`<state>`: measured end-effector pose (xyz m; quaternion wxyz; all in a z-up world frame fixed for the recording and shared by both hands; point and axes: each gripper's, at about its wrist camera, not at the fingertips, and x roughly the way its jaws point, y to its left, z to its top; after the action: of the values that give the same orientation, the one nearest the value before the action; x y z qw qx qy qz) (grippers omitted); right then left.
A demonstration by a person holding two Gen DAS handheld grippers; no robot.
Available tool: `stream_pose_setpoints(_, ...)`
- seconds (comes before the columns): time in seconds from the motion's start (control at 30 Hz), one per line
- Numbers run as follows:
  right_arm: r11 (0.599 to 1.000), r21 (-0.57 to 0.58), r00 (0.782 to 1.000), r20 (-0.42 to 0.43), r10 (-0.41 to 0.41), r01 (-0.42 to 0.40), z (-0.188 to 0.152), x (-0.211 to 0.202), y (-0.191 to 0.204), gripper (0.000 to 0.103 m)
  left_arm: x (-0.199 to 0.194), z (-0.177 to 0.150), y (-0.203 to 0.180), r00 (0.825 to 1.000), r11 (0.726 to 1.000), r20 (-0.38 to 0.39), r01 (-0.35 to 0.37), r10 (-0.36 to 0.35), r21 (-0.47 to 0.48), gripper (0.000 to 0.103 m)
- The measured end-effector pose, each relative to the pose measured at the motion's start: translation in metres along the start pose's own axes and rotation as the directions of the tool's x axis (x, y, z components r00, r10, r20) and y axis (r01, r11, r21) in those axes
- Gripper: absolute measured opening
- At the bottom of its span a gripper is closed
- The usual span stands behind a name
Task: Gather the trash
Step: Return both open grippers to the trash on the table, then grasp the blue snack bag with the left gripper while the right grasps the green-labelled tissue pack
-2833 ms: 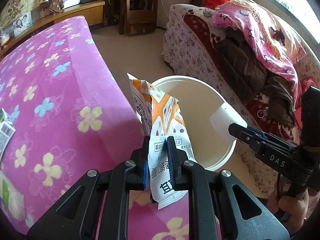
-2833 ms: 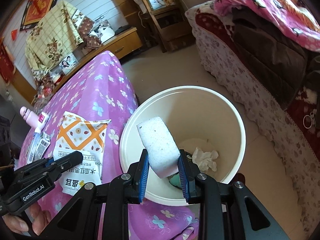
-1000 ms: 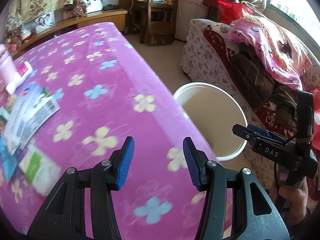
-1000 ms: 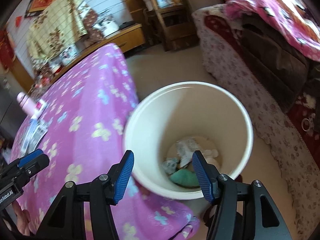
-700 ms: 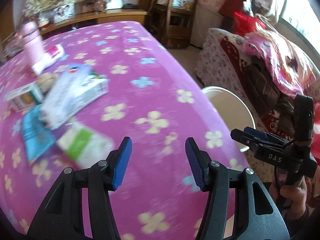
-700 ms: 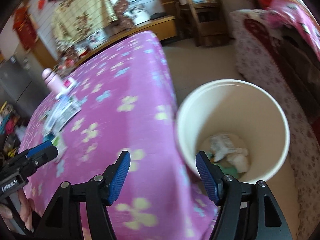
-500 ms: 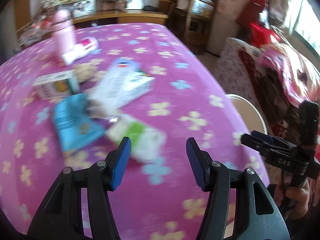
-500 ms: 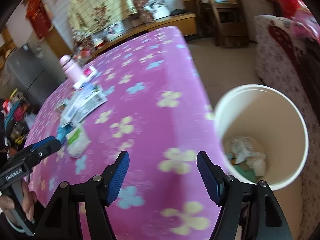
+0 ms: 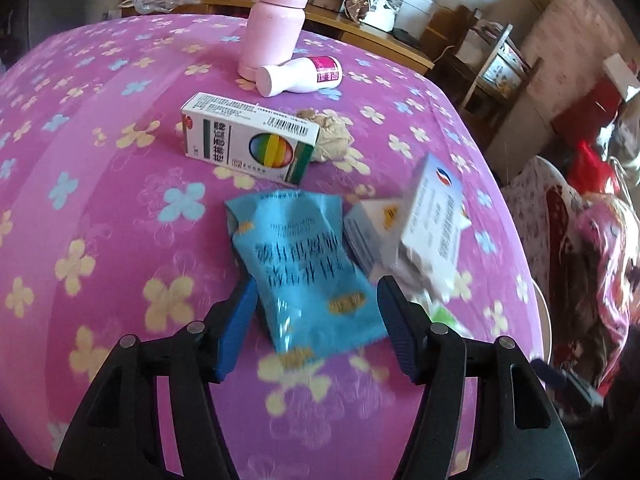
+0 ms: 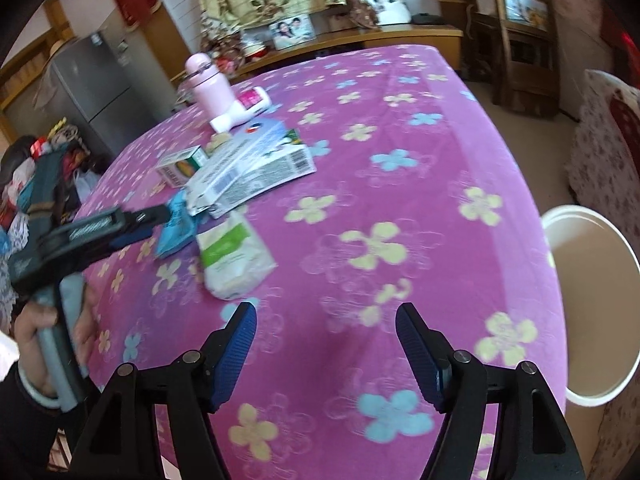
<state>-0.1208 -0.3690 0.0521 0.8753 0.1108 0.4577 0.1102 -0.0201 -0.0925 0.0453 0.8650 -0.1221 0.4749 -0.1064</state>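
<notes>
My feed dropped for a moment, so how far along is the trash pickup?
Partly done. Both grippers, left and right, have just been opening and hold nothing. The blue wrapper lies between the left gripper's open jaws. Also left on the table: the green-and-white packet and the boxes. The bin stands beside the table.

Bright daylight, soft shadows; fisheye bends edges w/ dark corners, motion blur at right side.
</notes>
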Motion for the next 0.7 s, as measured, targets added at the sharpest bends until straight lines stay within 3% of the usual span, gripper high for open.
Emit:
stream_pose_setpoints(0.27, 0.994, -0.109, 1.000, -0.004, 0.020, -0.020, 0.007, 0.014, 0.030, 0.075, 0.028, 0.020, 0.001, 0.998, 0.999, -0.019, -0.054, 0.054, 0.000, 0.062)
stream_pose_setpoints(0.5, 0.981, -0.188, 0.999, -0.013, 0.035, -0.037, 0.025, 0.039, 0.053, 0.080, 0.039, 0.025, 0.007, 0.998, 0.999, -0.044, -0.037, 0.037, 0.009, 0.065)
stream_pose_setpoints(0.7, 0.964, -0.262, 0.997, -0.073, 0.028, -0.046, 0.035, 0.073, 0.068, 0.080, 0.030, 0.016, 0.009, 0.998, 0.997, -0.052, -0.017, 0.021, 0.082, 0.055)
